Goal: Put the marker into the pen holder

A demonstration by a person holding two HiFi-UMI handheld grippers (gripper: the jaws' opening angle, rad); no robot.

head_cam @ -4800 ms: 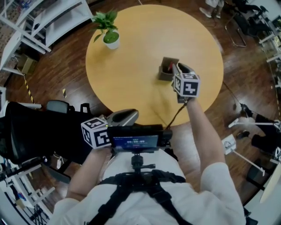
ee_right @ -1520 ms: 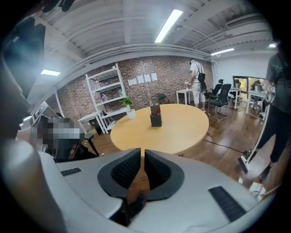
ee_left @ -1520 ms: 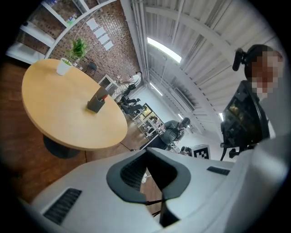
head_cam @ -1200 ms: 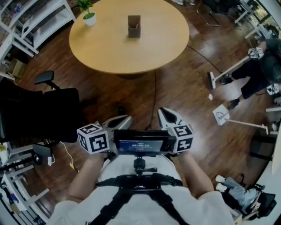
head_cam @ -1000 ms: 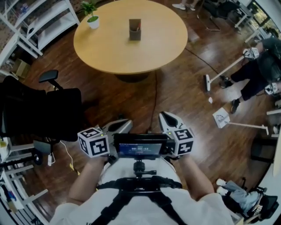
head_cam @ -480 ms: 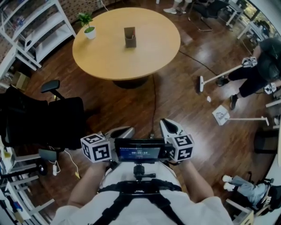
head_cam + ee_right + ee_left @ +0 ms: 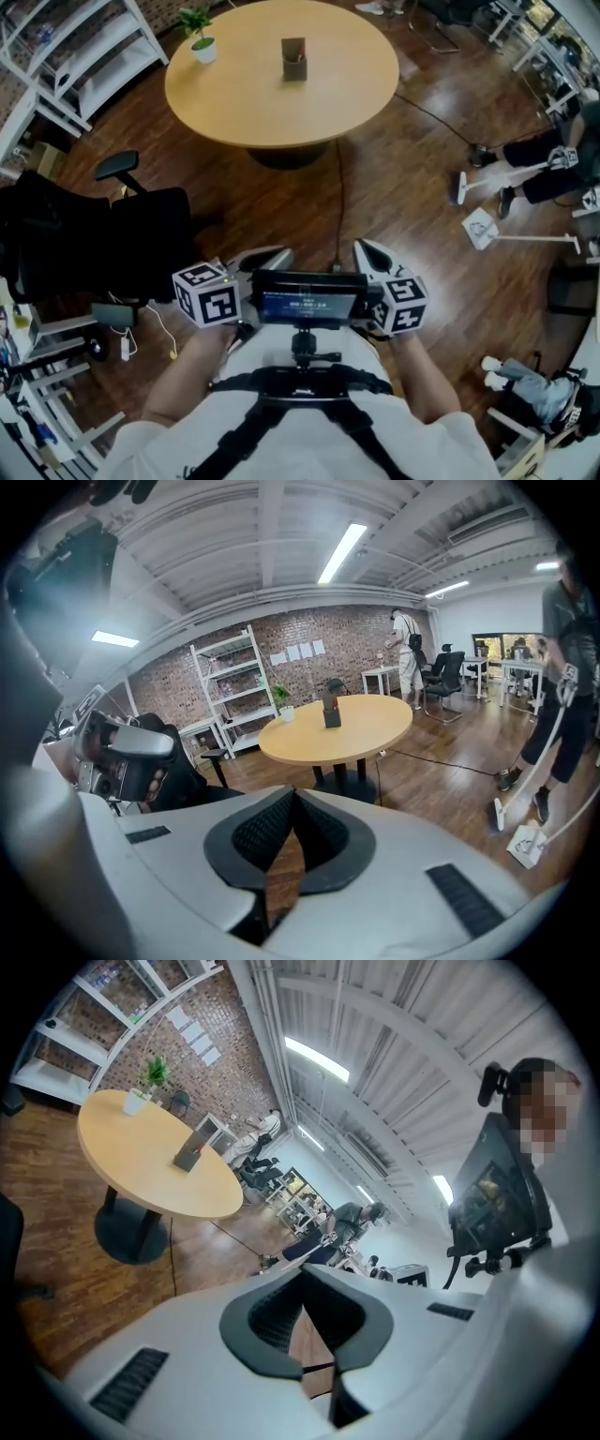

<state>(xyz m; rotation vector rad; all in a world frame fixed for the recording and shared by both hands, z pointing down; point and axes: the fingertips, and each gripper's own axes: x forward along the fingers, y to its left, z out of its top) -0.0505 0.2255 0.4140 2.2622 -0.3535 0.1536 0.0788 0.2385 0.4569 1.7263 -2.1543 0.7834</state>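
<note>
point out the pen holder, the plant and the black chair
pen holder (image 7: 294,61): head view, middle of its front face
plant (image 7: 203,52): head view, on its white pot
black chair (image 7: 108,244): head view, on its broad black back

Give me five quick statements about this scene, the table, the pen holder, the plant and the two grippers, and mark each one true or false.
1. The pen holder stands on the round table. True.
2. The right gripper holds something. False: its jaws have just closed, with nothing between them.
3. The plant stands on the floor. False: it is on the table, near the rim.
4. The left gripper is wide open. False: it is shut and empty.
5. Both grippers are held close to the person's body, well away from the table. True.
</note>
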